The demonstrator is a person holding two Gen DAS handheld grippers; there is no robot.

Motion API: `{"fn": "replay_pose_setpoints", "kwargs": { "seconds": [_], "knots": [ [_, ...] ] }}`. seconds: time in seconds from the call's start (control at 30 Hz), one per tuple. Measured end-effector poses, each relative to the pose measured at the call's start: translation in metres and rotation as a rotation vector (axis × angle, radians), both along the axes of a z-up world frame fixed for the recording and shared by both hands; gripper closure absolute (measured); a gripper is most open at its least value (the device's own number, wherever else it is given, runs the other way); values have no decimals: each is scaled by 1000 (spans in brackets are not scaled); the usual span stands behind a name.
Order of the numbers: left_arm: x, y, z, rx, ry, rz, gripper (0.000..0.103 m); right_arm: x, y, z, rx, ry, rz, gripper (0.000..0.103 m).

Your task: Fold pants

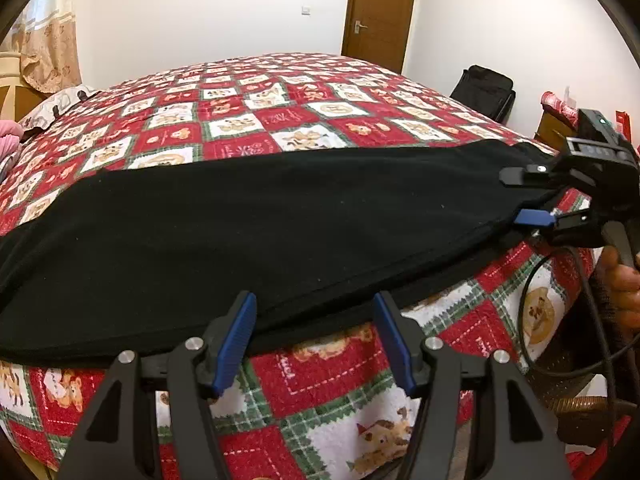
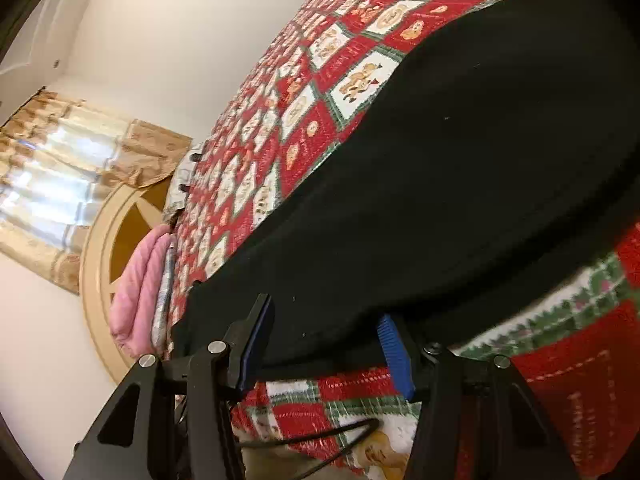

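We've got the black pants (image 1: pixel 256 220) laid flat along the near side of the bed, on the red-and-white teddy-bear quilt (image 1: pixel 280 120), their long axis running left to right in the left wrist view, parallel to the bed's front edge. Which end is the waist, we can't tell. The near hem sits just back from where the quilt drops over the side. Beyond the pants we see a wide stretch of bare quilt, all the way to the wall and the wooden door (image 1: pixel 380 12). Our left gripper (image 1: pixel 316 308) stands spread at that near hem, blue pads apart, nothing pinched. Our right gripper (image 1: pixel 524 196) hovers at the pants' right end, jaws spread too, fabric edge between the fingers but not clamped.
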State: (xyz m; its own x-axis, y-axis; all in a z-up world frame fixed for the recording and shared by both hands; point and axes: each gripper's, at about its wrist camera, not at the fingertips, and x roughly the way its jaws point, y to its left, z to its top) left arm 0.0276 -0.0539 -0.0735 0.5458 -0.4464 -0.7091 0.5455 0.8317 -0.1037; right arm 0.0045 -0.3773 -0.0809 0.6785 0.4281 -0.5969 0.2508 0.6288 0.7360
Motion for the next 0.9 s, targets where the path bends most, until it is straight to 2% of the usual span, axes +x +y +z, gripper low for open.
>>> {"fn": "replay_pose_setpoints", "kwargs": {
  "seconds": [0.07,0.1,0.13,0.17,0.27,0.43,0.53,0.6,0.67,0.73,0.8,0.9],
  "knots": [
    [1,3,0,-9,7,5,40,0,8,3,-37,-1,7,51],
    [1,6,1,-18,14,12,40,2,14,3,-62,2,18,66],
    [3,7,1,-23,20,16,40,4,20,2,-90,13,31,96],
    [4,9,1,-29,26,19,40,7,24,-2,-96,33,46,100],
    [6,17,6,-46,28,37,40,7,27,-11,-83,35,52,100],
    [15,35,15,-71,16,92,40,-11,26,6,-103,1,82,100],
    [21,37,15,-83,28,103,40,-13,30,-5,-116,40,92,100],
    [23,31,13,-63,24,91,40,-12,28,-21,-108,52,86,100],
    [26,21,14,-22,-5,72,40,-14,23,-26,-57,29,70,99],
    [30,12,15,-7,-23,61,40,-13,17,-24,-7,39,87,98],
    [36,4,15,-6,-18,52,40,-17,11,-17,14,91,104,97],
    [45,-6,10,-1,-17,39,40,-35,9,3,-48,81,128,96]
  ]
}}
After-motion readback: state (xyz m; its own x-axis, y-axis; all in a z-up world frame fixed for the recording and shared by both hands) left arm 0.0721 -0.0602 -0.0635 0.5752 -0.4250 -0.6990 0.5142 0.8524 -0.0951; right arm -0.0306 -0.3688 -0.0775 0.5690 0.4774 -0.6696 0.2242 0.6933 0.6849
